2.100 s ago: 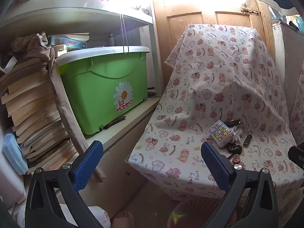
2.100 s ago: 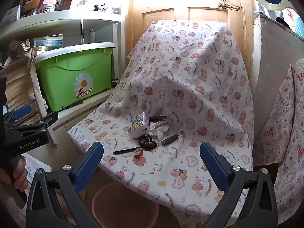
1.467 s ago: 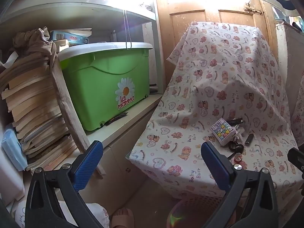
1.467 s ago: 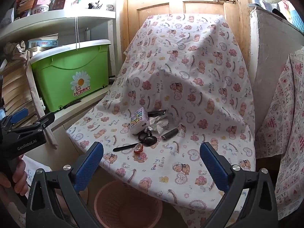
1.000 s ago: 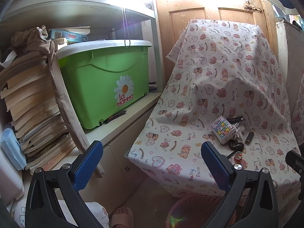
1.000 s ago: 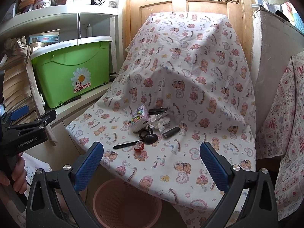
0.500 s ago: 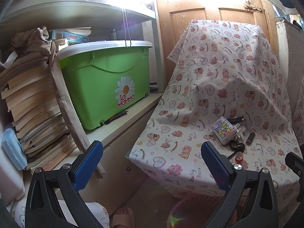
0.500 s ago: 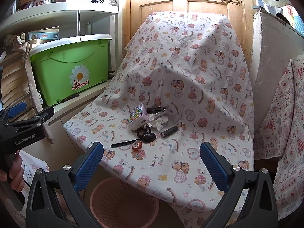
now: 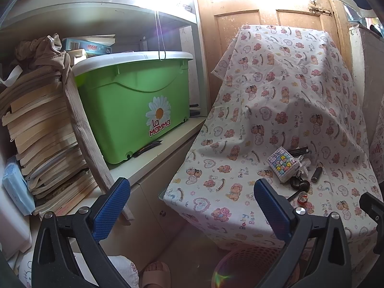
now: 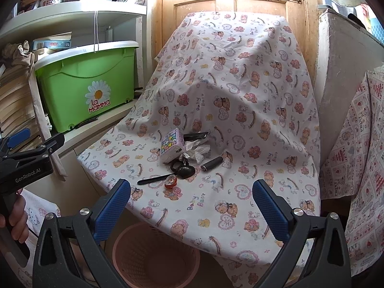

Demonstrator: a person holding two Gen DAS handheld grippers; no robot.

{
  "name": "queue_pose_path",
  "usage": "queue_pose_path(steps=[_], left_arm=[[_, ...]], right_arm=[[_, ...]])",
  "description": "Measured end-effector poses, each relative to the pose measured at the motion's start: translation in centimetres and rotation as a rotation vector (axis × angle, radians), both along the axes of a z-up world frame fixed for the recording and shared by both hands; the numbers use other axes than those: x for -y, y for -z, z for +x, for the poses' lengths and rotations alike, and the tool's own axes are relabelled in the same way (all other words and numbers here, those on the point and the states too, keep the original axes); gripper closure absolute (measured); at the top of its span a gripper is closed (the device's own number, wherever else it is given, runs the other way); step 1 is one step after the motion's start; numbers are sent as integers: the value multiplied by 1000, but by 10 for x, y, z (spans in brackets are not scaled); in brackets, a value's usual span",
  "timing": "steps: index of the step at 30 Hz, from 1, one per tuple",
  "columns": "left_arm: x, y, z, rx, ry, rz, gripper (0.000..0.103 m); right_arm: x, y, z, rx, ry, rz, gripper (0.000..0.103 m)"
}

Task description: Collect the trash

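A cluster of small items lies on the bear-print cloth [image 10: 240, 110]: a colourful tissue pack [image 10: 171, 144], crumpled white paper [image 10: 198, 150], a black wrapper [image 10: 195, 136], a black spoon [image 10: 168, 174], a dark cylinder [image 10: 212, 163] and a small red piece [image 10: 171, 182]. A pink wastebasket [image 10: 153, 254] stands on the floor below the cloth's front edge. My right gripper [image 10: 190, 212] is open and empty, short of the cluster. My left gripper [image 9: 189, 208] is open too, left of the tissue pack [image 9: 283, 165] and above the wastebasket [image 9: 254, 264].
A green lidded bin [image 9: 134, 105] sits on a white shelf [image 9: 153, 158] to the left, beside stacked books [image 9: 40, 129]. A wooden door [image 10: 230, 2] stands behind the draped cloth. A white cabinet [image 10: 345, 67] and another printed cloth [image 10: 360, 158] are at the right. A slippered foot [image 9: 156, 273] is below.
Both views have shifted only slightly; the right gripper has drifted a little so the cluster sits slightly higher and left. Both grippers stay open and nothing on the cloth has moved.
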State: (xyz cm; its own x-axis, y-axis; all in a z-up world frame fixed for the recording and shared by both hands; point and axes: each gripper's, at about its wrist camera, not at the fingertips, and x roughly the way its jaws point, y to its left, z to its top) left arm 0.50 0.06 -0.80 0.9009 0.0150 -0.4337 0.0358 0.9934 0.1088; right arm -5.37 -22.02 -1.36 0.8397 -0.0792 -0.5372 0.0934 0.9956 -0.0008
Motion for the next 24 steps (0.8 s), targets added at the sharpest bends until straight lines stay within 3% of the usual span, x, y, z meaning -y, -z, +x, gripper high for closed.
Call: queue_pose_path(steps=[24], left_arm=[[0,8,3,-15,8,14,1]], right_arm=[[3,5,3,-16,6,1,1]])
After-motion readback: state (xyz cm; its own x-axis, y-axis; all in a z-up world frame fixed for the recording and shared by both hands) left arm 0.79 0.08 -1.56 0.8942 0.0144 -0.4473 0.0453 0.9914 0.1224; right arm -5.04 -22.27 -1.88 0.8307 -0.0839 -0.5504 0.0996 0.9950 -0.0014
